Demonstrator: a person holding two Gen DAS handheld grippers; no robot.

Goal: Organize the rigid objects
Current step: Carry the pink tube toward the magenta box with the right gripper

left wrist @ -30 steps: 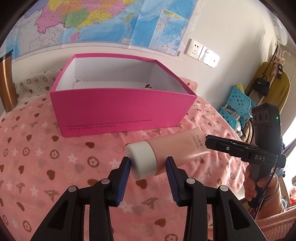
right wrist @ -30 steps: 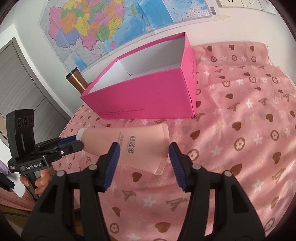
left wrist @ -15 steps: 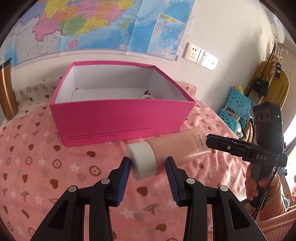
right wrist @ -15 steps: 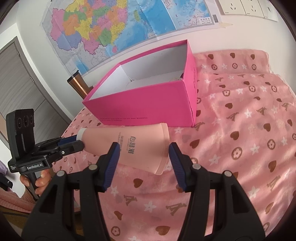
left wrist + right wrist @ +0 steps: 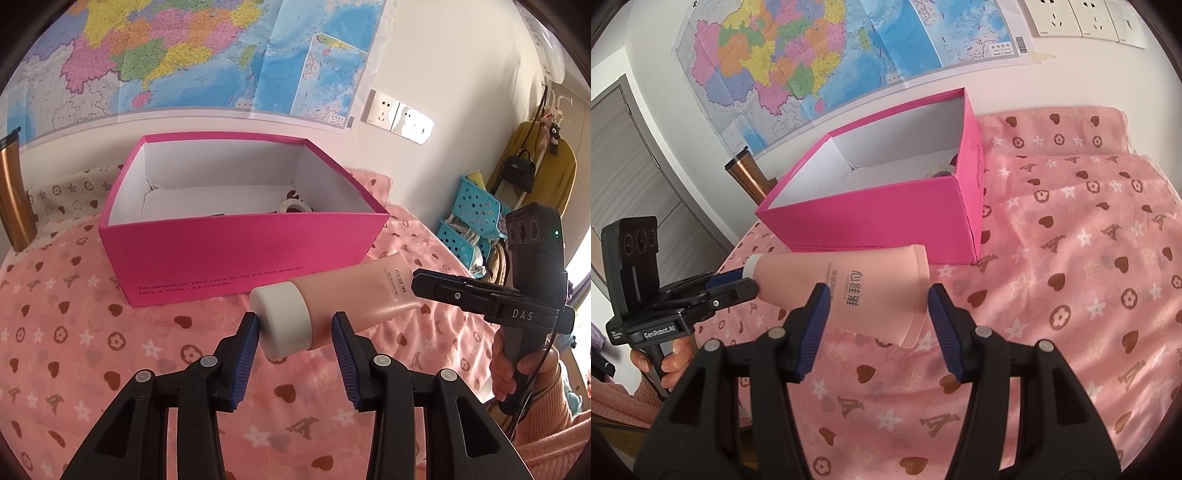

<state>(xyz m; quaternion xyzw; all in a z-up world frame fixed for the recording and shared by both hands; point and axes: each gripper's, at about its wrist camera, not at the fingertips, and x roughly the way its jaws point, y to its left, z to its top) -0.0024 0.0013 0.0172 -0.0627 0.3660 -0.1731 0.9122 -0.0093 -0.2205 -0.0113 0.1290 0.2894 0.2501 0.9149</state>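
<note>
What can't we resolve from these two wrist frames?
- Contents of the pink box: the near wall hides most in the left wrist view; only a pale ring shows.
- Small print on the tube: too small in both views.
- Right gripper grip on the tube: contact unclear; the tube covers the pads.
- Copper tumbler: cut by the left view's edge.

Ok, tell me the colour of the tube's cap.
White: the cap on the peach-pink tube shows best in the left wrist view.
</note>
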